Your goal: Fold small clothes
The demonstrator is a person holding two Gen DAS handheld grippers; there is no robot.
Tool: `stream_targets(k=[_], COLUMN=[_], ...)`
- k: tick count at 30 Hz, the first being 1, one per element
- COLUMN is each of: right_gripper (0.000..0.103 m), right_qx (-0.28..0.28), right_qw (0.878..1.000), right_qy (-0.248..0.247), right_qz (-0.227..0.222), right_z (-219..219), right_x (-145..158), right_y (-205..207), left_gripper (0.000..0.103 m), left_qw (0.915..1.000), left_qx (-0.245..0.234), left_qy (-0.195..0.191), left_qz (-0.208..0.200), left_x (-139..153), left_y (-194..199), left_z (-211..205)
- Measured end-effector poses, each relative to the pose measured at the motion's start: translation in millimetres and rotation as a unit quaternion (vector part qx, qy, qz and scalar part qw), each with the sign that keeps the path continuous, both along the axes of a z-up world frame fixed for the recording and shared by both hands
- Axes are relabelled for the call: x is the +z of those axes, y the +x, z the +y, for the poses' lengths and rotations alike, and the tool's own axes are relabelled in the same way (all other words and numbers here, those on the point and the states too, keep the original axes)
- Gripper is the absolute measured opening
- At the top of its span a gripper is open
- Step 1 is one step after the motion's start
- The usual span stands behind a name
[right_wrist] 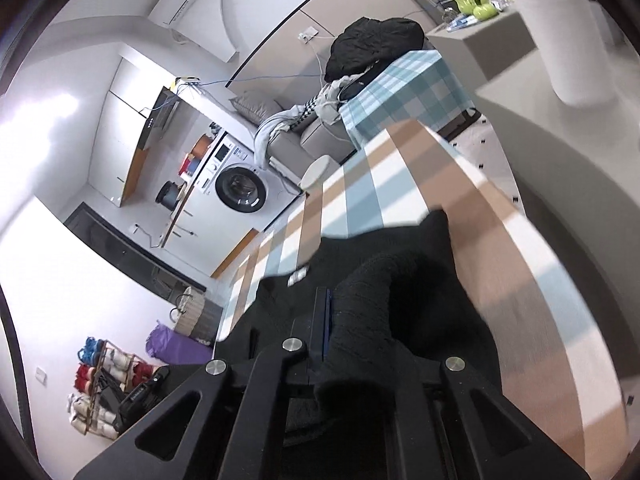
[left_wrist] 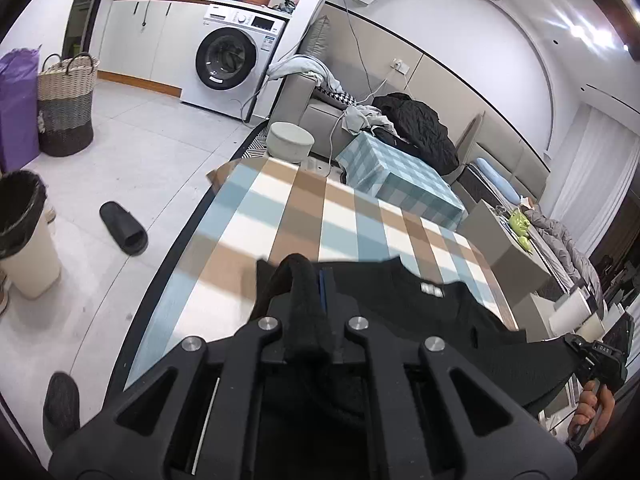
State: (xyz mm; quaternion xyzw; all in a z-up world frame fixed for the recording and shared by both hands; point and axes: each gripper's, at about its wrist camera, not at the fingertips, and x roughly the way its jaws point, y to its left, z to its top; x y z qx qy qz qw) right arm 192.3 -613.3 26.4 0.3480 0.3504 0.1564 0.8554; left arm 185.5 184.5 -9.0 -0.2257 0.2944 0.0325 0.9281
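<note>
A small black garment [left_wrist: 420,312] with a white neck label hangs stretched between both grippers above the checked tablecloth [left_wrist: 304,208]. My left gripper [left_wrist: 310,280] is shut on one folded corner of it, cloth bunched between its fingers. In the same view the right gripper [left_wrist: 600,356] shows at the far right edge, a hand below it, gripping the opposite corner. Seen from the right wrist, my right gripper [right_wrist: 336,312] is shut on a thick wad of the black garment [right_wrist: 400,264], which drapes over the checked tablecloth [right_wrist: 400,184].
A round white stool [left_wrist: 290,140] and a sofa piled with a black jacket [left_wrist: 416,128] stand beyond the table. On the floor to the left lie a black slipper [left_wrist: 124,228], a lined bin [left_wrist: 24,232] and a woven basket [left_wrist: 66,104]. A washing machine [left_wrist: 232,60] is behind.
</note>
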Motion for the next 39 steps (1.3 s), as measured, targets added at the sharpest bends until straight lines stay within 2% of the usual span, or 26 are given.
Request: stream_targets(k=[4, 5, 7, 8, 9, 11, 12, 21, 27, 31, 33, 36, 39], right_gripper=[0.005, 0.009, 0.026, 0.036, 0.038, 0.038, 0.038, 0.040, 0.042, 0.045, 0.045, 0.045, 0.045], right_qx=[-0.017, -0.022, -0.025, -0.029, -0.034, -0.039, -0.044, -0.036, 0.017, 0.066, 0.079, 0.091, 0.095], right_qw=[0.999, 0.999, 0.998, 0.997, 0.997, 0.997, 0.996, 0.990, 0.995, 0.993, 0.990, 0.988, 0.984], right_qy=[-0.002, -0.005, -0.003, 0.006, 0.008, -0.003, -0.011, -0.102, -0.061, -0.046, -0.048, -0.037, -0.034], right_qz=[0.032, 0.039, 0.061, 0.066, 0.064, 0.069, 0.078, 0.088, 0.078, 0.092, 0.103, 0.123, 0.148], right_z=[3, 4, 3, 0, -3, -9, -12, -12, 8, 43, 61, 81, 97], right_x=[-1, -3, -10, -15, -17, -20, -23, -34, -31, -43, -52, -65, -72], right_y=[47, 58, 83, 97, 103, 117, 122, 103, 72, 73, 79, 88, 102], left_gripper=[0.004, 0.004, 0.012, 0.023, 0.031, 0.064, 0.067, 0.068, 0.068, 0.068, 0.068, 0.068, 0.068], left_qw=[0.9996, 0.9992, 0.9979, 0.9971, 0.9967, 0.9966, 0.9966, 0.9945, 0.9948, 0.9922, 0.9905, 0.9880, 0.9885], left_qx=[-0.009, -0.013, -0.020, -0.024, -0.017, 0.001, 0.004, 0.009, -0.016, -0.047, -0.045, -0.043, -0.037], left_qy=[-0.014, -0.022, -0.035, -0.037, -0.035, -0.035, -0.038, -0.031, -0.025, -0.019, -0.010, -0.037, -0.052], left_qz=[0.021, 0.030, 0.050, 0.062, 0.071, 0.075, 0.073, 0.099, 0.097, 0.114, 0.129, 0.143, 0.137], left_x=[-4, -8, -17, -23, -28, -37, -40, -67, -68, -76, -82, -93, -91], left_y=[51, 66, 89, 100, 108, 114, 114, 96, 68, 67, 70, 76, 72], left_z=[7, 9, 11, 12, 14, 18, 20, 30, 12, -8, -13, -10, -5])
